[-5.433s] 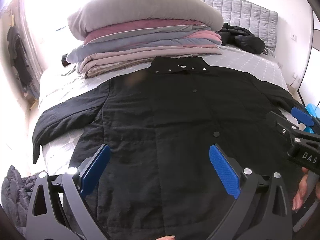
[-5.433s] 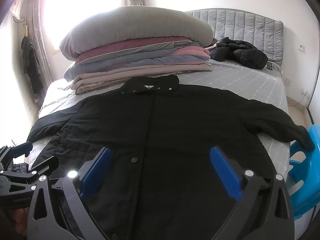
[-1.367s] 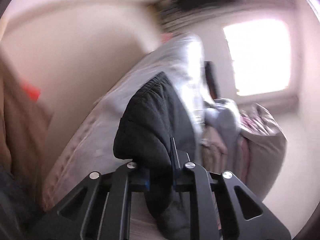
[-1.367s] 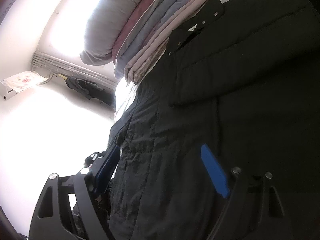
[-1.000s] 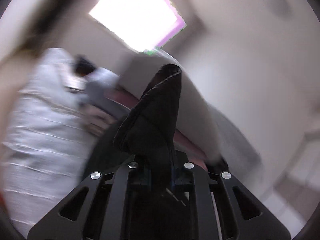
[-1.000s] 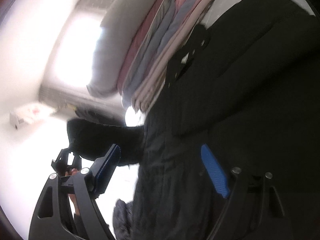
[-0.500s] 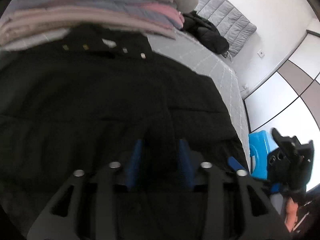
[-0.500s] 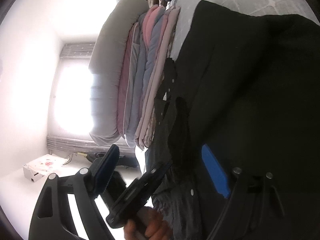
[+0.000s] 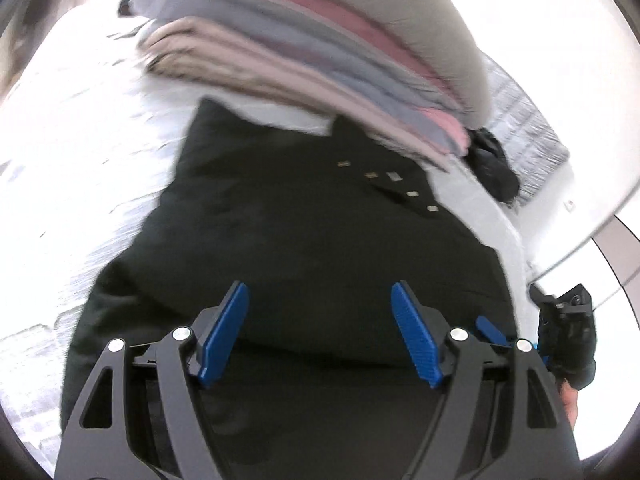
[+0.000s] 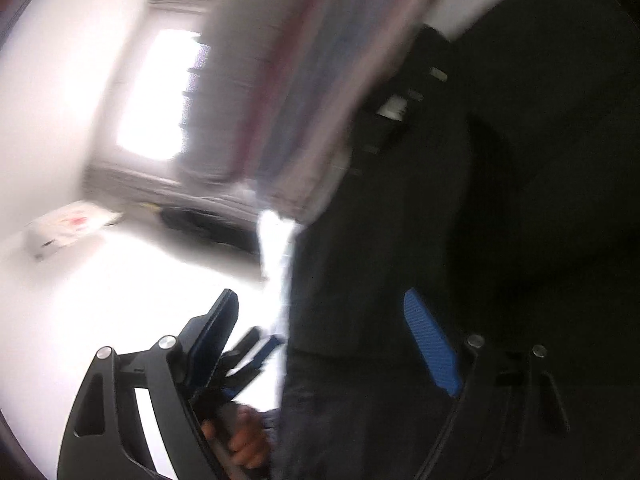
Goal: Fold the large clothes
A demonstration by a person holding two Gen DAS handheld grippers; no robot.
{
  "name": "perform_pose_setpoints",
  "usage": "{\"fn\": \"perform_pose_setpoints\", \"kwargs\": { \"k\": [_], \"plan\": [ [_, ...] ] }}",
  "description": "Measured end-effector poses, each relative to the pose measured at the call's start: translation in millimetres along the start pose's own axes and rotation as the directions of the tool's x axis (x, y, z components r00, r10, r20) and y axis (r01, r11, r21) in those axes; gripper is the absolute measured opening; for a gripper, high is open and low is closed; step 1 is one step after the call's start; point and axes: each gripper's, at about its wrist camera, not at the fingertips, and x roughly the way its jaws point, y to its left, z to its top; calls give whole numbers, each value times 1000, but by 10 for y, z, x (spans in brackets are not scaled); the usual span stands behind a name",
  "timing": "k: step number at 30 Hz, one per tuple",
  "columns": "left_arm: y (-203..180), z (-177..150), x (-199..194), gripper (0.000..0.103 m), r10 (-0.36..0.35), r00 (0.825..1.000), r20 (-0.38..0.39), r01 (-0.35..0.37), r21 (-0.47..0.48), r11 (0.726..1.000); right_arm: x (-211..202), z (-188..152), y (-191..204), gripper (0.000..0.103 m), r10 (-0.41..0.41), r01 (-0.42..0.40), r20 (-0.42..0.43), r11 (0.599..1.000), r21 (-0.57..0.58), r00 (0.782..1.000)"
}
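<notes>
Letting go of the black jacket point(image 9: 320, 220) and backing off cleanly: having just been opening the fingers of the left gripper point(image 9: 318, 288), now holding them wide apart above the cloth, pinching nothing, with only the jacket's front showing through the gap; hovering the right gripper point(image 10: 320, 296) with its fingers likewise spread and empty, low beside the jacket's near edge, in a badly smeared view

Finding the jacket lying front up on the bed point(image 9: 80, 140), collar and snaps point(image 9: 392, 184) pointing toward the stack of folded bedding point(image 9: 280, 52) and sitting just beside its foot; reading the jacket's left edge as a fairly straight line from shoulder to hem, probably a side already turned in, though not being able to tell how the sleeve is lying on the dark cloth

Doing this step well, by judgement:
- lifting the open fingers straight up off the cloth, not sliding them, so as not to be dragging the padded layer back out
- checking the folded edge for bulges before moving on, and pressing it flat where it is springing up
- keeping the two grippers well apart while both are working near the hem
- going next for the hem corners, taking every layer between the pads, not just the top one
</notes>
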Motion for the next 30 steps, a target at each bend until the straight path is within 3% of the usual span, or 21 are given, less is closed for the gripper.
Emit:
{"fn": "perform_pose_setpoints", "kwargs": {
  "k": [2,5,9,14,17,21,26,30],
  "plan": [
    [228,-1,131,70,19,999,-31,-21,-52,998,71,74,-215,82,-61,62,-3,997,40,998],
    [398,17,243,70,4,998,-58,-8,-82,997,-8,182,-457,82,3,-6,21,991,137,1000],
    [310,-21,169,71,14,999,-48,-17,-58,998,-262,385,-298,82,50,-57,106,996,63,993],
    [323,-96,24,72,-23,999,-40,20,-80,997,-121,680,-468,82,75,-80,54,992,97,996],
    [294,-104,-19,73,-30,999,-44,27,-70,997,92,825,-471,82,45,-45,12,997,64,999],
    [285,-94,-44,74,-43,998,-44,40,-72,997,288,961,-444,56,1,0,-54,1000,20,999],
    [300,-49,-92,76,-50,998,-32,47,-76,996,104,1034,-436,56,-71,71,-3,997,-4,997],
    [324,-45,-72,77,-53,998,-40,49,-90,995,89,1048,-495,54,-125,125,-27,992,-13,992]
  ]
}}
